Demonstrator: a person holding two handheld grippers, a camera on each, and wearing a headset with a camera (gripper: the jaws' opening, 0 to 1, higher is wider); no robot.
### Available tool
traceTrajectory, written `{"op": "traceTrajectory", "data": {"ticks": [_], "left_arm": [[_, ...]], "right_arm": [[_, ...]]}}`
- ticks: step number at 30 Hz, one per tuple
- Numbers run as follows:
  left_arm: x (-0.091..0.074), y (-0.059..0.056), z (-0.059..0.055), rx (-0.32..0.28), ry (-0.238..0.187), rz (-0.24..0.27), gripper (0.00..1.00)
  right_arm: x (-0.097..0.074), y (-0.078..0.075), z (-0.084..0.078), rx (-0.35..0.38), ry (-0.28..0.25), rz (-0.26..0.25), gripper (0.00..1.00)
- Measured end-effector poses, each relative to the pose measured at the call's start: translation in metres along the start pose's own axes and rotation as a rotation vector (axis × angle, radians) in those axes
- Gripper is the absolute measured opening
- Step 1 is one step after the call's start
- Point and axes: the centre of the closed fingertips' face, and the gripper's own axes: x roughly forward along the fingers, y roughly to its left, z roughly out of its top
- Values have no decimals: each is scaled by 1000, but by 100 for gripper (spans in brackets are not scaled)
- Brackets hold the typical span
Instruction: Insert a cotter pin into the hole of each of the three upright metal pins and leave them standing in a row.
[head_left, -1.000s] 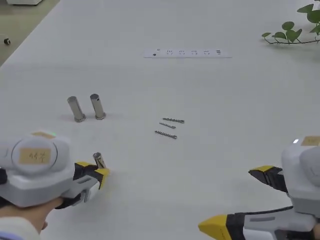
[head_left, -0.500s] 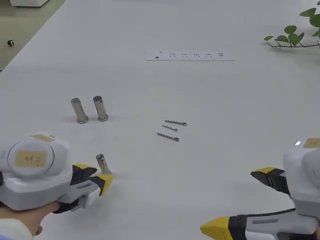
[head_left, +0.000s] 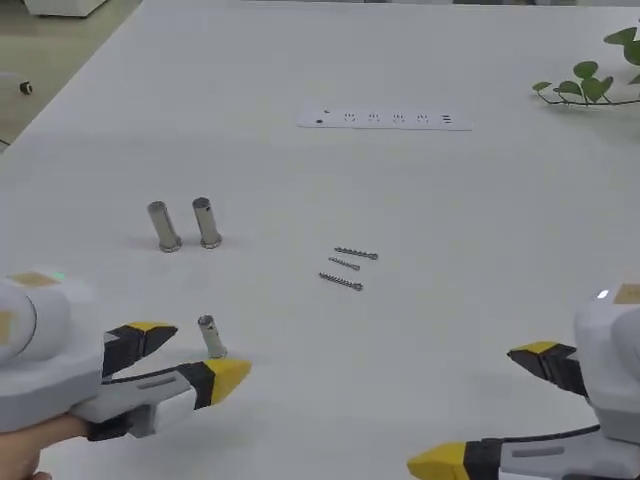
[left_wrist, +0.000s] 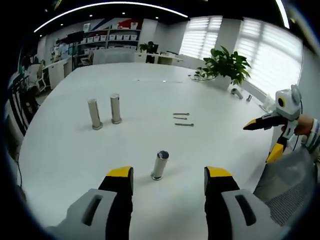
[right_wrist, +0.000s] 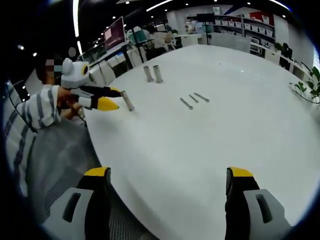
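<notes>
On the table (head_left: 450, 200), the left gripper (left_wrist: 168, 175) spreads its jaws wide either side of the near pin (head_left: 210, 336), which stands free, well apart from the other two pins (head_left: 206, 222). An off-centre squeeze could topple it. The right gripper (head_left: 465, 407), also wide and empty, sits well apart from the cotter pins (head_left: 348, 268), which look thin enough to slip.

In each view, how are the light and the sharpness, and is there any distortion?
Head view: soft even light, only faint shadows at the metal pins, little distortion. Left gripper view: strong fisheye bending of the table, windows blown out. Right gripper view: same bending, ceiling lights streak, cotter pins small and soft.
</notes>
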Motion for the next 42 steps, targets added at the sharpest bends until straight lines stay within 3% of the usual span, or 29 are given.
{"op": "traceTrajectory", "data": {"ticks": [2,4,8,10,12,16,23,34,42], "left_arm": [[0,-2,-1,9,4,-18,64],[-1,-9,3,21,-23,-61,68],[-2,-15,5,3,-37,-98,78],[-3,-22,10,-35,-63,-138,85],[-4,-23,14,-30,-82,-140,90],[-5,-25,15,-19,-76,-150,99],[-6,-23,12,12,-60,-138,99],[-4,-19,-1,18,-5,-145,99],[-7,-13,-6,29,20,-145,99]], "right_arm": [[0,0,1,-3,1,-2,97],[-1,0,2,-5,2,-3,97],[-1,-1,2,-5,4,-7,96],[-1,-1,2,-6,6,-8,96],[-1,-1,1,-2,10,-5,96],[-1,-2,1,4,8,-8,96],[-1,-6,2,2,13,-18,96],[-11,-23,7,-38,40,-40,96],[-14,-40,9,-105,96,-51,96]]}}
